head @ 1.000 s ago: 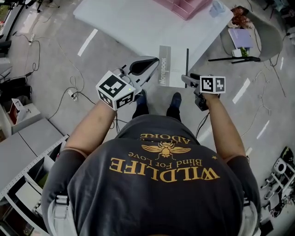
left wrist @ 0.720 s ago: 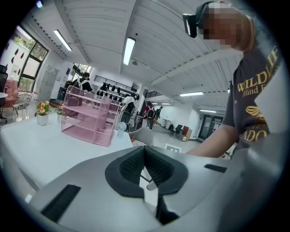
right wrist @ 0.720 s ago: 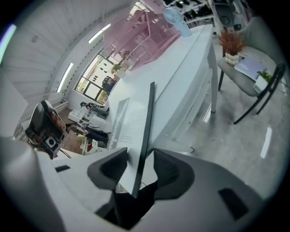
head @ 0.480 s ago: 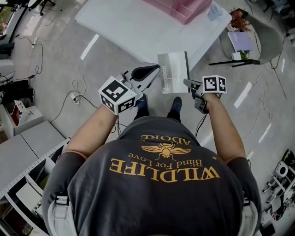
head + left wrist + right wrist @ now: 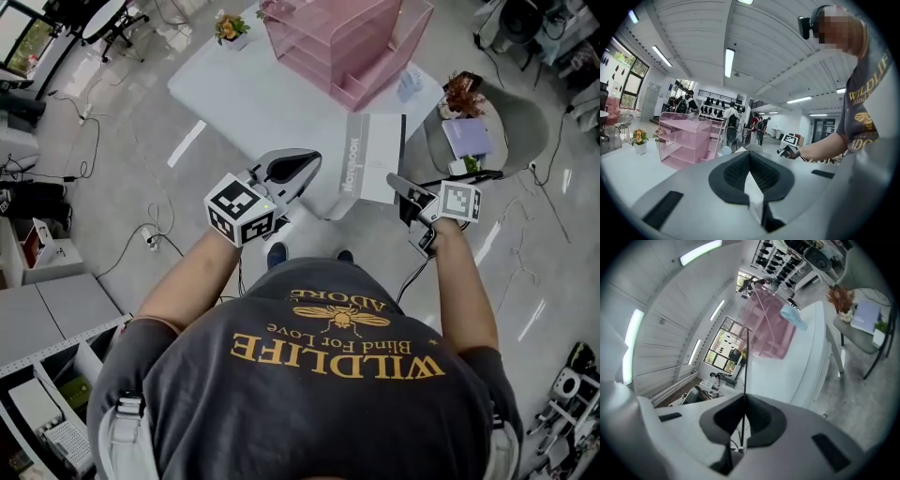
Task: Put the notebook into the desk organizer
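The notebook (image 5: 375,159) hangs between the two grippers at the near edge of the white bench (image 5: 253,94), well short of the pink desk organizer (image 5: 342,42) at the bench's far side. Its printed spine faces the left gripper (image 5: 311,161).

In the left gripper view, the left gripper (image 5: 750,157) has its fingers clenched on a white wedge of the notebook. The right gripper (image 5: 394,181) has just been closing, and in its own view it (image 5: 744,401) pinches the notebook (image 5: 745,371) edge-on, where the notebook shows as a thin dark line.

The bench top is otherwise mostly bare. A small potted flower (image 5: 230,28) sits at its far left corner and a pale blue item (image 5: 409,82), too small to identify, lies beside the organizer.

To the right stands a round grey side table (image 5: 511,122) with a purple book (image 5: 467,137) and a reddish plant (image 5: 459,94).

The floor (image 5: 94,141) is polished grey, striped with light reflections and crossed by loose cables. Grey shelving (image 5: 47,309) stands at the lower left.

The gripper views show a ribbed white ceiling with strip lights (image 5: 729,61), large windows and people (image 5: 731,117) standing far back.
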`<state>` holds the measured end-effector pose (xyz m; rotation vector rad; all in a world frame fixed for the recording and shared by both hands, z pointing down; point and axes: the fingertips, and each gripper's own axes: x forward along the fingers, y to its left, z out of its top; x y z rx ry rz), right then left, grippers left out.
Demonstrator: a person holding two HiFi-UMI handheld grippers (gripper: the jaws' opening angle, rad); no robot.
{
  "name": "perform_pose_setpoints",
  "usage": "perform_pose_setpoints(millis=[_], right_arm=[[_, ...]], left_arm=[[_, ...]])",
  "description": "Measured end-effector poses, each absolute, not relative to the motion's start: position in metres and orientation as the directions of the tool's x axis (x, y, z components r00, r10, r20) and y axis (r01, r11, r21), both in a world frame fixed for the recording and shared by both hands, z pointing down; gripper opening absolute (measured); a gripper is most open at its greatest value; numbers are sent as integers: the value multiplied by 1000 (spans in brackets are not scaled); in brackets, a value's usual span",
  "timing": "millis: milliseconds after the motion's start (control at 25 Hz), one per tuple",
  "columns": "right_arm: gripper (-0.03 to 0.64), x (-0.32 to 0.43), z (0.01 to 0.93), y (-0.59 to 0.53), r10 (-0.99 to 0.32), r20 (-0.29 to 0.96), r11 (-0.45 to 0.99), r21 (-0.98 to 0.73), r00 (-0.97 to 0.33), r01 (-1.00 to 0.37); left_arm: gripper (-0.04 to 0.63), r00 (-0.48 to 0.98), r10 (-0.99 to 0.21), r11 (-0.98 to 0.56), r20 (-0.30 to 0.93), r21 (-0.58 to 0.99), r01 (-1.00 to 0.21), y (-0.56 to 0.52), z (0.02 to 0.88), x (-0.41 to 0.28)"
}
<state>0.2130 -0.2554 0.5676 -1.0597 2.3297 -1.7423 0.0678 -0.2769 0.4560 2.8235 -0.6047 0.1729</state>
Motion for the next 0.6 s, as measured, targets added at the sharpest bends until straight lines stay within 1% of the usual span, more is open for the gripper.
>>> perform_pose_setpoints(millis=[80, 200, 320, 440, 600], right_arm=[[9, 228, 540, -271, -558, 328, 171, -853, -762, -493], [9, 253, 508, -295, -581, 329, 236, -807, -744, -541], [9, 261, 470, -319, -597, 270, 303, -796, -756, -523], [9, 263, 429, -348, -613, 227, 340, -788, -756, -513], [9, 262, 385, -397, -663, 189, 365, -764, -725, -533]], left_arm=[[-2, 897, -418, -874, 141, 208, -440, -286, 438, 76], [-2, 882, -460, -861, 106, 187, -472, -297, 414, 86], [-2, 866, -494, -849, 83, 168, -501, -308, 395, 89], [-2, 854, -517, -840, 62, 154, -520, -324, 376, 84], [-2, 850, -526, -841, 30, 134, -525, -358, 358, 68]])
